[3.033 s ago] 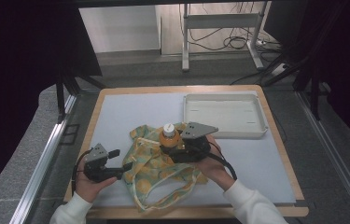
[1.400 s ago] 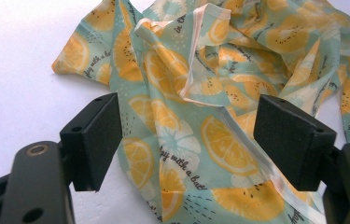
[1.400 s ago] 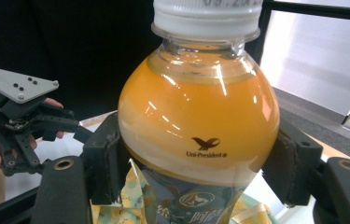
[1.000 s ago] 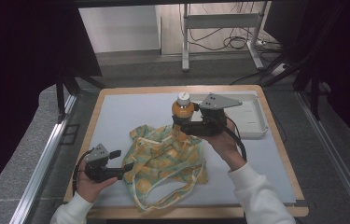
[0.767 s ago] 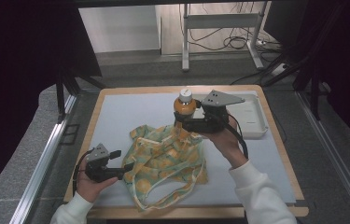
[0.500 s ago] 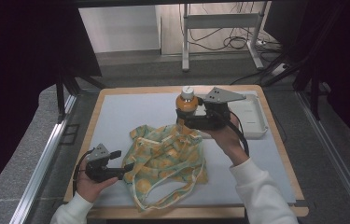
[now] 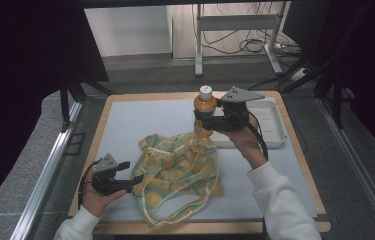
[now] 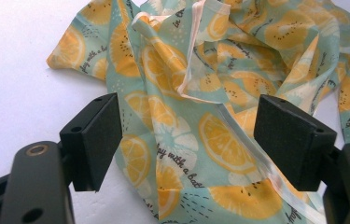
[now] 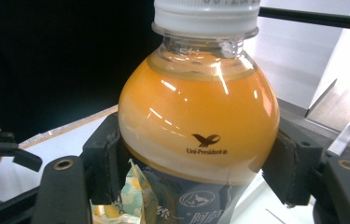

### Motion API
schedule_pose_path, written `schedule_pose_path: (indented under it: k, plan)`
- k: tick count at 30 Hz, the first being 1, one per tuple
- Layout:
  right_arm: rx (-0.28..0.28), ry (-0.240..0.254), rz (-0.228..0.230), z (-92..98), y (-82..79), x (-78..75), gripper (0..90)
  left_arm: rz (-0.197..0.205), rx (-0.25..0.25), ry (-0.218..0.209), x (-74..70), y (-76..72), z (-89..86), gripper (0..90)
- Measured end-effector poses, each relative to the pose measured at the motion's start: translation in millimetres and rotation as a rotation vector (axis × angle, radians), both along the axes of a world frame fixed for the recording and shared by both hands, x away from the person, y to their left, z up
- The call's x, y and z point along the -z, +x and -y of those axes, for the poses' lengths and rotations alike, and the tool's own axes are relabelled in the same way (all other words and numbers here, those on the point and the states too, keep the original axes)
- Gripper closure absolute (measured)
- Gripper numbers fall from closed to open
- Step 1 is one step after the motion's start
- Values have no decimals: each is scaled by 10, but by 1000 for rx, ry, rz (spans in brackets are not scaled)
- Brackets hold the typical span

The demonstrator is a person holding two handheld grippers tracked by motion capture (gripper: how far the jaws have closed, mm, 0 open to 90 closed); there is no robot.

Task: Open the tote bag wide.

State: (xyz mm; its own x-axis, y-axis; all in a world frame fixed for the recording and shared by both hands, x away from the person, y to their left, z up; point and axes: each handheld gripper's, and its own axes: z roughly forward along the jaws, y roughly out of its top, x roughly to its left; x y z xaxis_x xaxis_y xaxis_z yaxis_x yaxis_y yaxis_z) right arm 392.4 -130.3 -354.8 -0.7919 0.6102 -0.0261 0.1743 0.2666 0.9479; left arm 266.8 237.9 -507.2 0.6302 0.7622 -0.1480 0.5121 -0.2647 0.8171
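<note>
Lifted out of the bag (image 7: pixel 181 165) three seconds back, the bottle (image 7: pixel 204 111) has since been carried up and off toward the tray (image 7: pixel 271 131) side. Right tongs (image 7: pixel 202 118) clamp it at the shoulder, upright, cap on top, a scrap of bag cloth caught at one pad. Left tongs (image 7: pixel 136 180) rest gaping at the bag's edge, cloth lying between the jaws, unpinched. Tray lies just beyond the right tongs, so that hand is nearer; the bottle's long axis stands vertical for setting down.
</note>
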Motion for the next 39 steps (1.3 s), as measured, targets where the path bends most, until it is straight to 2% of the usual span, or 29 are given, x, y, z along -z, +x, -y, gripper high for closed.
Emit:
schedule_pose_path:
  k: [10, 23, 39]
  plan:
    - [39, -12, -19, 17, 211, 114, 317, -2, 2, 2, 7, 0, 11, 238]
    - [89, -11, -38, 60, 456, 177, 317, -1, 9, 10, 1, -4, 35, 239]
    - [140, -36, -50, 18, 740, 253, 316, -2, 5, 5, 0, -6, 32, 244]
